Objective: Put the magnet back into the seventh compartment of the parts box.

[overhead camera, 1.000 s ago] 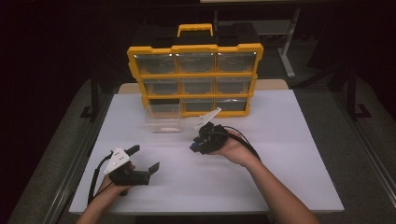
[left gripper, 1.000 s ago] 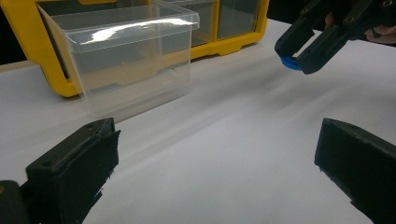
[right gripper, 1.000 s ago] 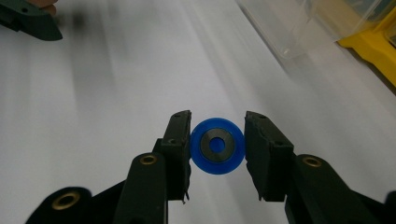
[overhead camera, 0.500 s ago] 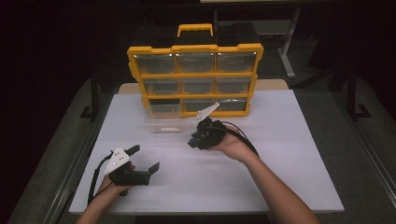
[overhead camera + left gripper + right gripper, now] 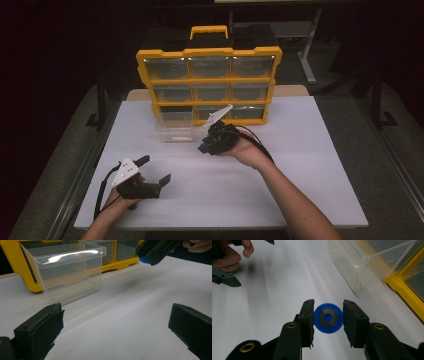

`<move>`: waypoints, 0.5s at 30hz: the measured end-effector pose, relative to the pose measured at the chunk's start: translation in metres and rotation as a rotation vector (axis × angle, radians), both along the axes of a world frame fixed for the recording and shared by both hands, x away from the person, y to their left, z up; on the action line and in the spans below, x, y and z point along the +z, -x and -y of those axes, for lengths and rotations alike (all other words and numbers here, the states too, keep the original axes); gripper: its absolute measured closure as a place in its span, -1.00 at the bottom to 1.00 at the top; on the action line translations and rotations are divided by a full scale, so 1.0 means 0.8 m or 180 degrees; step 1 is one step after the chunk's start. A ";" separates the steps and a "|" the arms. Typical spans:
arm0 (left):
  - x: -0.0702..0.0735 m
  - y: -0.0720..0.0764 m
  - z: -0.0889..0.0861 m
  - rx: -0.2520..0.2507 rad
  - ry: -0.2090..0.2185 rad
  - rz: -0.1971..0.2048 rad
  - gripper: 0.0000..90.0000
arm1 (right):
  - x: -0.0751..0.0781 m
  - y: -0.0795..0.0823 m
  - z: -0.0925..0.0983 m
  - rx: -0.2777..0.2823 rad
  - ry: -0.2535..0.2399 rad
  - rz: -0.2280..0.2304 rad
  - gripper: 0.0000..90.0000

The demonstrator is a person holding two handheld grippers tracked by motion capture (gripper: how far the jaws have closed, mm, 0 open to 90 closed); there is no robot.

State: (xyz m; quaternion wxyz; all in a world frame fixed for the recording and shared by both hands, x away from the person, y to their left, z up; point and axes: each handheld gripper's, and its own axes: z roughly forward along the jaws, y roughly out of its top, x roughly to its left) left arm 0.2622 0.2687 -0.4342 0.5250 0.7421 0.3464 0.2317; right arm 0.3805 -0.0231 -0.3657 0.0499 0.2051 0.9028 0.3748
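A small blue disc (image 5: 328,318) with a dark metal centre sits between the jaws of my right gripper (image 5: 328,315), which is shut on it. In the high view the right gripper (image 5: 207,146) hovers over the white table just right of a clear plastic drawer (image 5: 174,127) pulled out of the yellow organizer (image 5: 207,82). My left gripper (image 5: 156,169) rests near the table's front left, open with nothing between its jaws. From the left gripper (image 5: 116,322) view, the clear drawer (image 5: 70,270) stands ahead and the blue disc (image 5: 143,260) shows at the upper right.
The yellow organizer has several clear drawers and a handle (image 5: 209,31) on top, and stands at the back of the white table (image 5: 300,165). One slot at its lower left stands without its drawer. Dark floor surrounds the table.
My right gripper has edged slightly away from me toward the organizer, still holding the blue disc. The left gripper has not moved.
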 end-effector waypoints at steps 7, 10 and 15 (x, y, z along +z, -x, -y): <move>0.000 0.000 -0.001 0.0000 -0.0007 -0.0008 -1.00 | 0.004 -0.006 -0.003 -0.0023 -0.0019 -0.0005 0.35; 0.000 -0.001 0.000 -0.0008 0.0020 0.0015 -1.00 | 0.007 -0.009 -0.005 -0.0047 -0.0038 -0.0031 0.35; -0.001 -0.001 0.000 -0.0011 0.0024 0.0017 -1.00 | 0.009 -0.016 -0.007 -0.0058 -0.0043 -0.0017 0.35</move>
